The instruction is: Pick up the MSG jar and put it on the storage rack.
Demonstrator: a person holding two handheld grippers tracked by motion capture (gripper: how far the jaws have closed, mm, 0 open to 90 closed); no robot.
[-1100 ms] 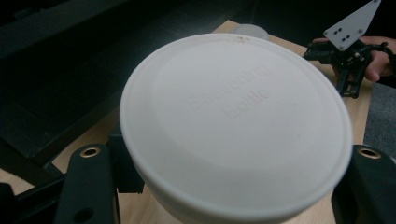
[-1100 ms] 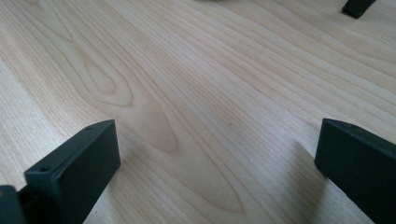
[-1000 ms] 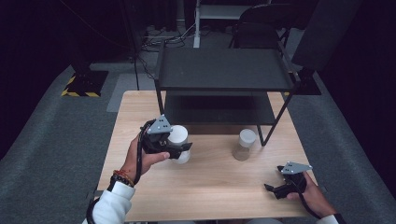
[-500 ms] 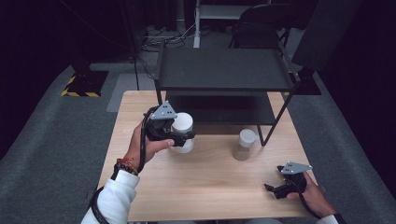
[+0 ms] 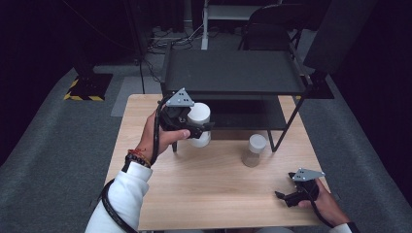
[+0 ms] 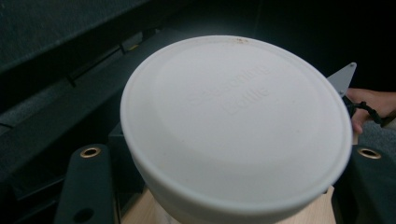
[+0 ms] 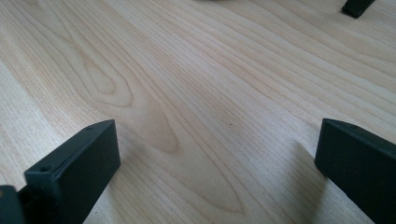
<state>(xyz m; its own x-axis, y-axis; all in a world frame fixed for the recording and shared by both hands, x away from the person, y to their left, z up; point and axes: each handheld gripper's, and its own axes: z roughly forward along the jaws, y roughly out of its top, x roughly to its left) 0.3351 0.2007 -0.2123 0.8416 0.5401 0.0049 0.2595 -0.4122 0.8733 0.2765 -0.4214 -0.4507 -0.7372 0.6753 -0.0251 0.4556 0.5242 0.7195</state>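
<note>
Since a second ago my left gripper carried the white-lidded bottle up off the table and toward the black rack. Jaws clamped on both sides of bottle, just under its lid; bottle hangs at the rack's lower shelf front edge. Second bottle stands on wooden table near rack leg, well apart. My right gripper rests low at table's near right, jaws spread wide, nothing between, bare wood under them.
</note>
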